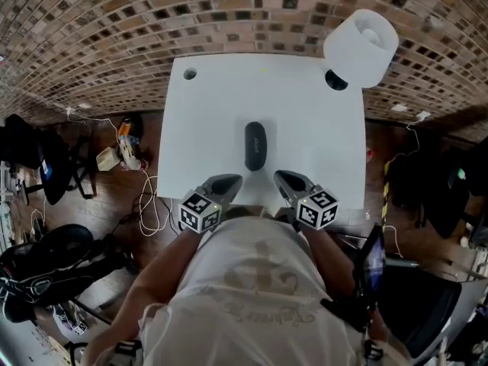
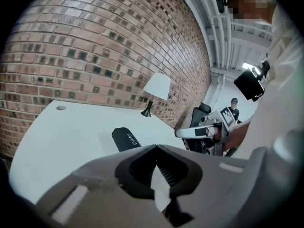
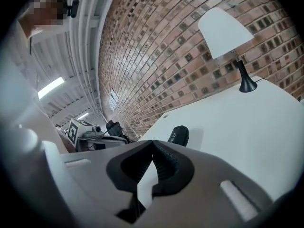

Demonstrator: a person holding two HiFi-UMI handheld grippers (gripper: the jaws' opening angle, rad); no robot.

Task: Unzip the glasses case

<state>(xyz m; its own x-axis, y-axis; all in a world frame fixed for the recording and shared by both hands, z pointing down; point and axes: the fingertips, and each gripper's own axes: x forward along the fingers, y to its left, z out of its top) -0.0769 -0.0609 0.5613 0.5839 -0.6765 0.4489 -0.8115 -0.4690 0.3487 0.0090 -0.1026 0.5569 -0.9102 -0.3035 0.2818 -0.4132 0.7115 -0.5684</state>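
Glasses case [image 1: 255,145], black and oblong, lies on the desk just ahead of both hand-held grippers, in line with the gap between them and touched by neither. A brick wall [image 1: 114,29] runs beyond the desk's far edge, straight ahead of the two hand-held grippers. The white desk [image 1: 213,113] spreads out beneath and ahead of them. A white-shaded lamp [image 1: 361,46] on a black base stands at the far corner, ahead and to the right of the right hand-held gripper [image 1: 280,175]. That one hangs over the desk's near edge, angled inward toward the case, its jaws pressed together with nothing between them. The left hand-held gripper [image 1: 233,180] mirrors it just beside it, also angled inward, its jaws likewise pressed together and empty. A small round hole [image 1: 190,74] marks the far corner, ahead and to the left of the left one. White lettering runs along the case's top, too small to read surely.
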